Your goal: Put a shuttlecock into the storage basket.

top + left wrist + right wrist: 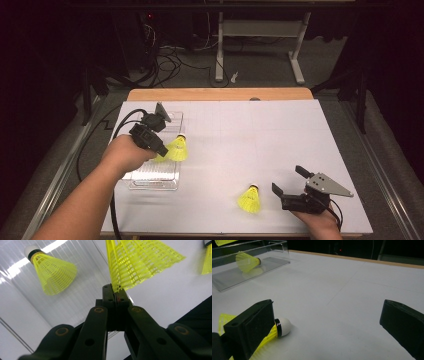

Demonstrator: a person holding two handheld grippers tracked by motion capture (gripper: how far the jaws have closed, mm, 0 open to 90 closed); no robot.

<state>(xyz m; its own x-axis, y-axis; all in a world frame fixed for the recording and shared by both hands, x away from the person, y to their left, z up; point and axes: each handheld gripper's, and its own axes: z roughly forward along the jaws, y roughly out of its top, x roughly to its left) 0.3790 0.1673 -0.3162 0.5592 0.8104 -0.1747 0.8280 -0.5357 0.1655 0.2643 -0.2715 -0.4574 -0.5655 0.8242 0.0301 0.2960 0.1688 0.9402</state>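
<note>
Left gripper (115, 291) pinches yellow shuttlecock (140, 260); unlabelled.

My left gripper (115, 291), matt black plastic with brass-coloured pivot pins, pinches the yellow plastic mesh skirt of a shuttlecock (140, 260). Below lies a clear, glossy ribbed plastic tray (150, 175) near the left edge of the smooth, matt white table sheet (280, 135), which has a bare wooden far edge. My right gripper (289, 182) carries a dull grey metal plate.

A lab — dark surroundings, floor cables (165, 62), white test table (280, 135).
</note>
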